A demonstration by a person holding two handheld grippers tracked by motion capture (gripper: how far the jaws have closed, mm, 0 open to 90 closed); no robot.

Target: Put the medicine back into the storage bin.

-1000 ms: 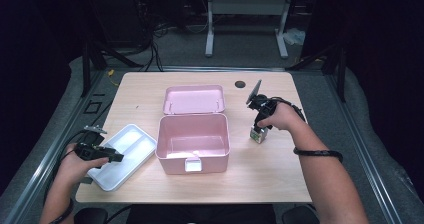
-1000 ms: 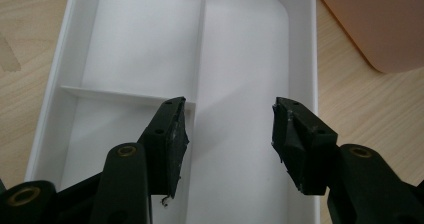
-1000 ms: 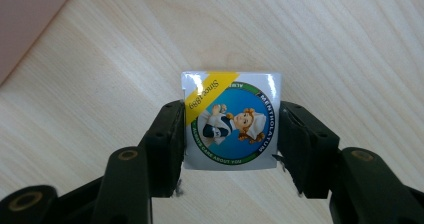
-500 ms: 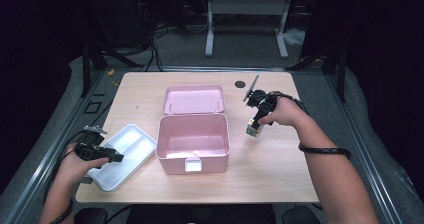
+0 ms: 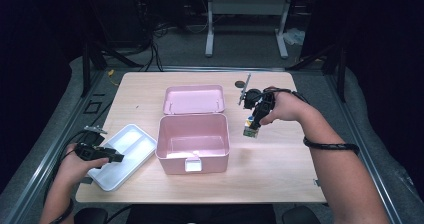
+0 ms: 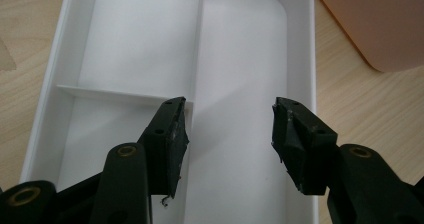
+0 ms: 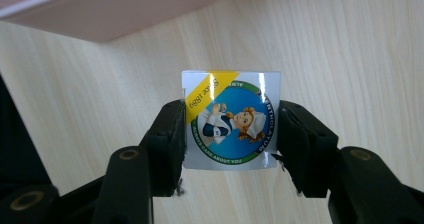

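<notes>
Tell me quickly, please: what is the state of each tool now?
Left tool: open, holding nothing, jaws over the white tray.
Right tool: closed on a small printed box.

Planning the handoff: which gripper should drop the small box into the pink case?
Right, probably. The right gripper is shut on the small printed box, just right of the open pink case. The left gripper has open jaws over the white tray.

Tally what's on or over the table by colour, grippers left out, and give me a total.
Pink: 1, the open box
White: 1, the tray
Multicoloured: 1, the small carton in the right gripper
Dark: 1, a small disc near the far edge
Total: 4
</notes>
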